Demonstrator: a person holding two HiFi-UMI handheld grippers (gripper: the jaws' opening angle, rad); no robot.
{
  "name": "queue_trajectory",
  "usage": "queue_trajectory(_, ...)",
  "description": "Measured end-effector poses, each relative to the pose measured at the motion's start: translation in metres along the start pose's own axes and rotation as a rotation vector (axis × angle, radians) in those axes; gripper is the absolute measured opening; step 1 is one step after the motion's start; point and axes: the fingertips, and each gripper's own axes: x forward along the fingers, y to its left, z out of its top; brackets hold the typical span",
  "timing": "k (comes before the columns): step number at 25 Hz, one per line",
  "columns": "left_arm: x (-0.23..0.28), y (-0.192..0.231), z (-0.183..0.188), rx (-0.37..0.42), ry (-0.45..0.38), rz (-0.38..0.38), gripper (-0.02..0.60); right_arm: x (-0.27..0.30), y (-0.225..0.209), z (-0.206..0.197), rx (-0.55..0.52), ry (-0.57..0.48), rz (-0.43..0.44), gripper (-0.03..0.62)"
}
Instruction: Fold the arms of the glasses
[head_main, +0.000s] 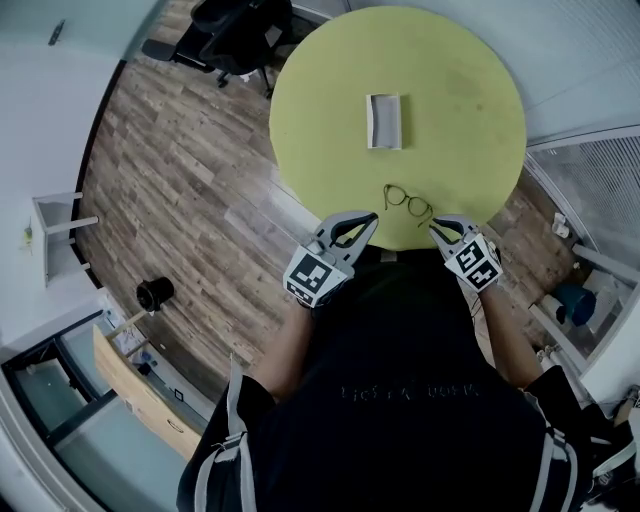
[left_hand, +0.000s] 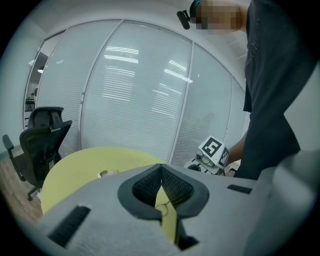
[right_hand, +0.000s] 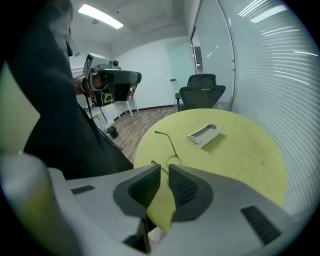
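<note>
Thin wire-framed glasses (head_main: 407, 202) lie on the round yellow-green table (head_main: 460, 110) close to its near edge, arms spread out. In the right gripper view one arm of the glasses (right_hand: 165, 138) points away across the table (right_hand: 240, 155). My left gripper (head_main: 368, 220) hovers at the table edge just left of them, its tips touching and nothing between them; through its jaws a lens of the glasses (left_hand: 161, 206) shows. My right gripper (head_main: 437, 229) hangs just right of them, its jaws (right_hand: 164, 170) a narrow slit apart and empty.
A pale open glasses case (head_main: 384, 121) lies in the middle of the table, beyond the glasses. A black office chair (head_main: 235, 30) stands at the far side on the wooden floor. A small black bin (head_main: 155, 293) sits to the left. Glass walls with blinds (left_hand: 145, 90) surround the room.
</note>
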Motion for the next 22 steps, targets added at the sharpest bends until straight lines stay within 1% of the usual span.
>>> queue_trajectory(4, -0.005, 0.002, 0.004, -0.010, -0.031, 0.025, 0.018, 0.010, -0.003, -0.006, -0.096, 0.074, -0.008, 0.035)
queue_trajectory(8, -0.009, 0.005, 0.004, -0.017, -0.035, 0.039, 0.018, 0.020, -0.003, -0.013, -0.185, 0.131, -0.004, 0.035)
queue_trajectory(14, -0.011, 0.004, -0.002, -0.022, -0.024, 0.052, 0.018, 0.031, -0.006, -0.023, -0.232, 0.181, -0.006, 0.035)
queue_trajectory(19, -0.014, 0.001, -0.008, -0.026, -0.008, 0.057, 0.018, 0.038, -0.008, -0.024, -0.261, 0.201, -0.014, 0.034)
queue_trajectory(22, -0.017, 0.003, -0.009, -0.035, -0.014, 0.064, 0.018, 0.041, -0.008, -0.023, -0.278, 0.203, -0.013, 0.034)
